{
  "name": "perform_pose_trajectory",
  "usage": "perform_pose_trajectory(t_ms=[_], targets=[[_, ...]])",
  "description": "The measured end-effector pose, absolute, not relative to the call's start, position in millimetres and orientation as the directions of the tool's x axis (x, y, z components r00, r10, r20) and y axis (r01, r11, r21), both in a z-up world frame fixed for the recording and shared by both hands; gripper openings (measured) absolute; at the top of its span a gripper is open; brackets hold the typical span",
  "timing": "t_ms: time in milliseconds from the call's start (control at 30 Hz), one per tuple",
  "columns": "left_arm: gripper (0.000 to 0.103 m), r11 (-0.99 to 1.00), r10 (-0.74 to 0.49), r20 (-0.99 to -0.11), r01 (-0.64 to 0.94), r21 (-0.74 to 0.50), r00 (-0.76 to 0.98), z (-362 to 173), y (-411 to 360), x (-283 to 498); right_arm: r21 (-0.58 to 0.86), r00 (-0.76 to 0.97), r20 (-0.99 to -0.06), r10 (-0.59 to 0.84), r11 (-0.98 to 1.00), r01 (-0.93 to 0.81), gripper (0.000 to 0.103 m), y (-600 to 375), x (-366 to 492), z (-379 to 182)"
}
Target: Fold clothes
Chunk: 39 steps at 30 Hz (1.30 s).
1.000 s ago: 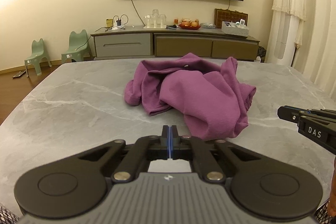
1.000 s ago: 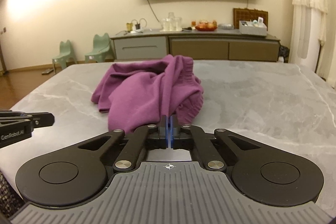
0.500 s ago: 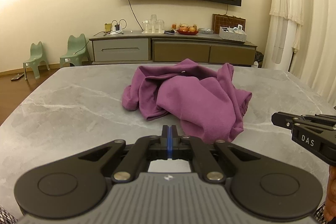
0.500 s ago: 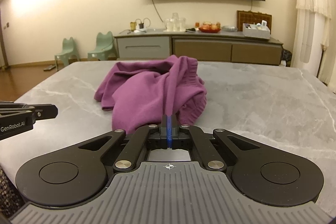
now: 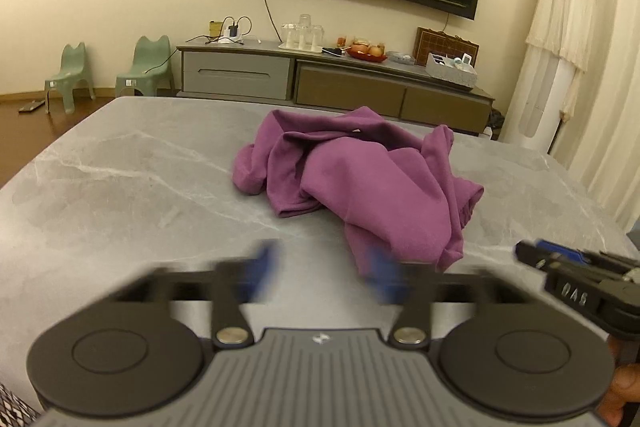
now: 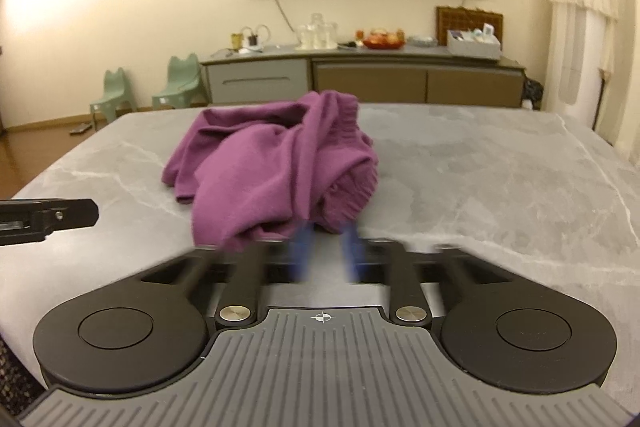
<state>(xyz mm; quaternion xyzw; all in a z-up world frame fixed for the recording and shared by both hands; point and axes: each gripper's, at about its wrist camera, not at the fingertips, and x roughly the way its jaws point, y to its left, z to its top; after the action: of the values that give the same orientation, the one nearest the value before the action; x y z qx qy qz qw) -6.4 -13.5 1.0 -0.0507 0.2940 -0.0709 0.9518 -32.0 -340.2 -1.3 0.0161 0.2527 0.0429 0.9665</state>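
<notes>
A crumpled purple sweater lies in a heap near the middle of the grey marble bench, while the left gripper, fingers spread wide, and the right gripper, fingers partly apart, both sit empty just short of its near edge.

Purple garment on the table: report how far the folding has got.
Done: nothing folded; the purple garment lies in a crumpled heap on the grey marble table. In hand: nothing held. The left tool and right tool are both open, motion-blurred, just short of the heap's near edge. Left: grasp it, spread it flat, then make every fold.
</notes>
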Motion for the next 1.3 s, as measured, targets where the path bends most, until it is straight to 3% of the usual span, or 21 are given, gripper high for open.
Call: perform_pose_trajectory(t_ms=[33, 67, 233, 700, 867, 1033, 1067, 1133, 1167, 1200, 1267, 1300], targets=[[0.103, 0.984, -0.164, -0.552, 0.094, -0.154, 0.818, 0.8, -11.5, -5.9, 0.058, 0.871, -0.482, 0.088, 0.996, -0.069, 0.077, -341.0, -31.9, -2.3], [0.103, 0.982, -0.17, -0.557, 0.09, -0.168, 0.813, 0.0, -9.9, -4.9, 0.063, 0.875, -0.475, 0.089, 0.996, -0.067, 0.078, -342.0, -32.1, -2.9], [0.103, 0.973, -0.188, -0.58, 0.071, -0.219, 0.793, -4.0, -3.5, -0.3, 0.066, 0.872, -0.482, 0.081, 0.996, -0.056, 0.079, -344.1, -30.6, -3.8], [0.103, 0.978, -0.208, -0.575, 0.184, -0.1, 0.791, 9.2, -24.4, 42.9, 0.126, 0.862, -0.5, 0.08, 0.992, -0.018, 0.085, -358.7, -12.4, -6.9], [0.103, 0.969, -0.221, -0.587, 0.244, -0.04, 0.779, -13.0, -34.1, 85.7, 0.262, 0.854, -0.499, 0.148, 0.965, -0.014, 0.089, -368.8, 30.3, -0.3], [0.103, 0.97, -0.232, -0.604, 0.231, -0.081, 0.762, -53.3, -18.4, 109.6, 0.169, 0.845, -0.522, 0.114, 0.985, -0.029, 0.091, -338.2, 104.0, 0.2], [0.103, 0.97, -0.235, -0.621, 0.216, -0.108, 0.747, -59.2, -11.8, 113.0, 0.151, 0.832, -0.544, 0.107, 0.988, -0.028, 0.089, -330.3, 122.6, -4.3], [0.103, 0.971, -0.237, -0.646, 0.171, -0.165, 0.726, -62.9, 1.7, 119.3, 0.151, 0.778, -0.616, 0.12, 0.988, -0.033, 0.054, -317.8, 157.1, -17.8], [0.103, 0.966, -0.255, -0.636, 0.17, -0.193, 0.729, -58.9, 7.8, 120.6, 0.143, 0.759, -0.637, 0.136, 0.988, -0.056, 0.047, -312.4, 168.0, -19.9], [0.103, 0.961, -0.27, -0.622, 0.169, -0.217, 0.735, -54.0, 13.8, 121.3, 0.136, 0.74, -0.655, 0.15, 0.987, -0.08, 0.021, -307.4, 178.3, -20.8], [0.103, 0.956, -0.276, -0.575, 0.159, -0.246, 0.77, -39.4, 25.5, 117.5, 0.167, 0.782, -0.591, 0.198, 0.979, -0.121, 0.0, -311.2, 178.6, 17.2], [0.103, 0.953, -0.277, -0.55, 0.155, -0.259, 0.788, -33.0, 31.2, 114.7, 0.19, 0.841, -0.494, 0.218, 0.972, -0.14, 0.0, -317.1, 165.0, 50.8]])
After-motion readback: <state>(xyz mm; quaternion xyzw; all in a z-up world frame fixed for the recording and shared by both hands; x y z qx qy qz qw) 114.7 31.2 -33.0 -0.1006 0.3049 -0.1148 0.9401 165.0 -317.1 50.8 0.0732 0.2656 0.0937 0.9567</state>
